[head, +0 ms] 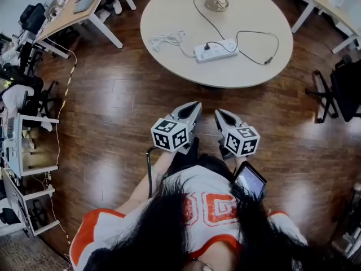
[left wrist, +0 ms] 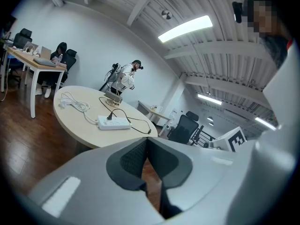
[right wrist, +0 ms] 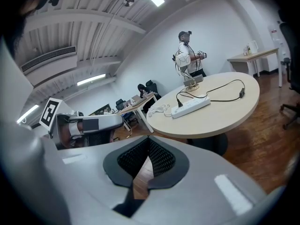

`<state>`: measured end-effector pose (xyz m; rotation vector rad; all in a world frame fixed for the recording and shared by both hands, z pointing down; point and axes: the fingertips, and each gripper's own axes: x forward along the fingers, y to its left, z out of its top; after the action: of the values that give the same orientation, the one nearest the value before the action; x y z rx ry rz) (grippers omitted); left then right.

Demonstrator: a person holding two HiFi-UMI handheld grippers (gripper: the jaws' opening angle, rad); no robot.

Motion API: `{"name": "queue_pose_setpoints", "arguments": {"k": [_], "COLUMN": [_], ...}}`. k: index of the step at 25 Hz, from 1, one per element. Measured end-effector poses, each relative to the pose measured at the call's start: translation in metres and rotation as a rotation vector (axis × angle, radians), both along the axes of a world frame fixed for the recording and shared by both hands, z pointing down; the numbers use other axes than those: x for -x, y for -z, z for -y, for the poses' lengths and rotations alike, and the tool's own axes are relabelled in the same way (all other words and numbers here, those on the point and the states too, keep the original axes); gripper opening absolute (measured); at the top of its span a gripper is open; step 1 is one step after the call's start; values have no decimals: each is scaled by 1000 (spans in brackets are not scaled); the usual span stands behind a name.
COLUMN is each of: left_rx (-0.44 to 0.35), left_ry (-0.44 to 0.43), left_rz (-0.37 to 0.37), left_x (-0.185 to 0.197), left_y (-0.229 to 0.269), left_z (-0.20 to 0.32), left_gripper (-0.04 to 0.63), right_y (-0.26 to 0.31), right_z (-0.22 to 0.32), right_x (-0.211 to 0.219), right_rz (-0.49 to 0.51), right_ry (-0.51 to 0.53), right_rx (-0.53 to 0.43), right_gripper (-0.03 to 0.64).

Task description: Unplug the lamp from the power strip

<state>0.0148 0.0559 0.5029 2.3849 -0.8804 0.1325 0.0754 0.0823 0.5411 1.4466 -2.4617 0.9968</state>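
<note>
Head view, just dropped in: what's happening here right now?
A person holds a grey two-jaw tool in each hand. The left tool and the right tool are both shut and empty, over the dark wooden floor, short of the round beige table. On the table lies the white power strip with the lamp's black plug in it. The black cord runs to the lamp's round metallic base at the far edge. Nothing is touched; the plug is not yet pulled.

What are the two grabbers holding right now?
Nothing. The left gripper and the right gripper are both shut with empty jaws, above the floor, short of the table. The lamp's plug sits in the power strip, untouched.
</note>
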Motion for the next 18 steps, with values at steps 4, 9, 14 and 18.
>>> {"name": "queue_pose_setpoints", "arguments": {"k": [4, 9, 14, 18], "left_rx": [-3, 14, 29, 29], "left_ry": [-19, -38, -65, -93], "left_rz": [2, -10, -18, -29], "left_x": [1, 7, 14, 18], "left_y": [2, -1, -4, -5], "left_z": [29, 63, 97, 124], "left_gripper": [0, 0, 0, 0], "right_y": [3, 2, 4, 5], "right_z": [23, 54, 85, 110], "right_x": [-1, 5, 9, 12], "right_rz": [-6, -34, -61, -84], "right_ry": [-34, -53, -84, -115], "right_rx": [4, 16, 23, 28], "right_gripper": [2, 2, 2, 2]}}
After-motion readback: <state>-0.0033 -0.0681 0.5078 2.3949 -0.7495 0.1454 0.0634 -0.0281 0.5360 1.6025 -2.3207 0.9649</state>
